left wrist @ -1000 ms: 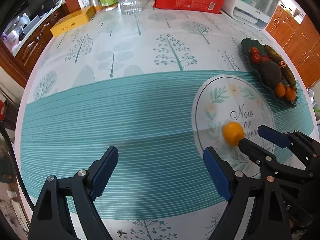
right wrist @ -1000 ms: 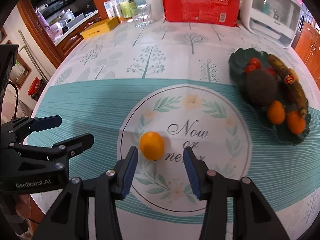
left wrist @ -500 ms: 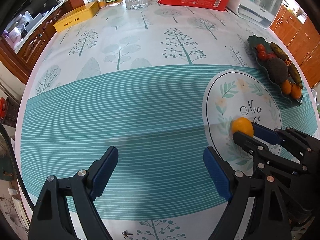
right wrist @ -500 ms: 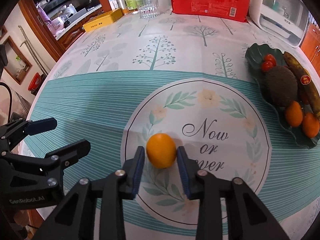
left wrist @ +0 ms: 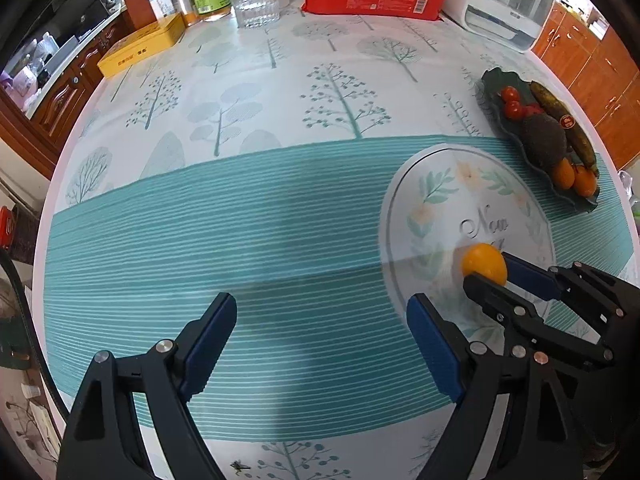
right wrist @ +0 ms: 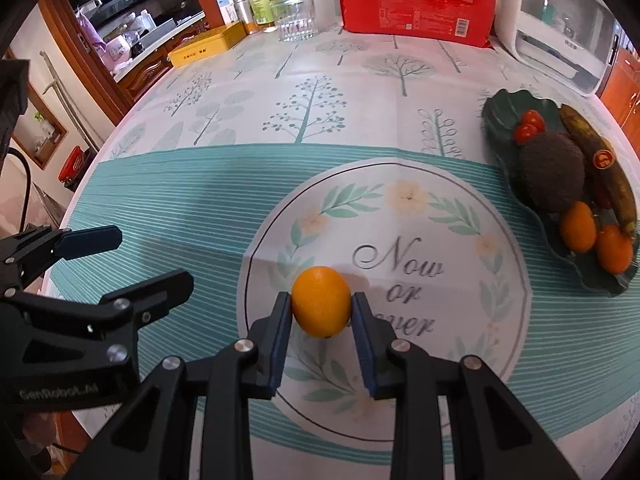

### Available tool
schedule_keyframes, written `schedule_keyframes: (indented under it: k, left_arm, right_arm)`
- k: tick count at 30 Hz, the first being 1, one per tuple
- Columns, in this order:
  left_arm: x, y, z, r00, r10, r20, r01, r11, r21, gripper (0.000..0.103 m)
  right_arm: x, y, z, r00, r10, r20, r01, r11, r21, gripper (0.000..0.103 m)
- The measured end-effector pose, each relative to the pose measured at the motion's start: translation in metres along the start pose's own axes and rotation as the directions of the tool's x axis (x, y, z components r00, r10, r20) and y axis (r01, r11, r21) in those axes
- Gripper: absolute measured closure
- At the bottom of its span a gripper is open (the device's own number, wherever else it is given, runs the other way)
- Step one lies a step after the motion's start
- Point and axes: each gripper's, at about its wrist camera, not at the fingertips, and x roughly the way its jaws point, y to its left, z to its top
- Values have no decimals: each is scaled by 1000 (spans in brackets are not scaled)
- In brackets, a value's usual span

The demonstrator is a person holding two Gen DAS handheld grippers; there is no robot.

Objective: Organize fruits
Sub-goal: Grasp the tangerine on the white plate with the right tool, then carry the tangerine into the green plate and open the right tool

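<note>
Orange (right wrist: 321,301) sits firm, round and light between my right gripper (right wrist: 320,312) pads, pinched at its widest middle so it won't roll; left gripper (left wrist: 320,344) hangs open.

Low wrist views, shared tablecloth (left wrist: 280,220)

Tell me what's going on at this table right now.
A person is sorting fruit with a handheld claw in each hand. The right claw has its pads against both sides of a loose orange on the tablecloth's round printed patch. The left claw hangs open over the teal stripes, holding nothing. To the right, a dark green leaf-shaped dish already holds two small oranges, cherry tomatoes, an avocado and a dark banana.
</note>
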Motion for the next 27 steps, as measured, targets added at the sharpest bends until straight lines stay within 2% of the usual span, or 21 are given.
schedule_keyframes:
  k: [7,19,27]
  left_arm:
    - [-12,-33,22,999,-34,22,33,999,29,17]
    - [-39,-121,80,991,-99,95,92,992,81,16]
    - [-48,-167,127,983,-86,165,77,995,57,7]
  right_arm:
    - [-34,-30,5,997,-45,60,44,999,26,73]
    - [-98,-120,29,981,-124,151,110,989,97,73]
    - [-111,-171,56,973,-137,186,122,988,90,73]
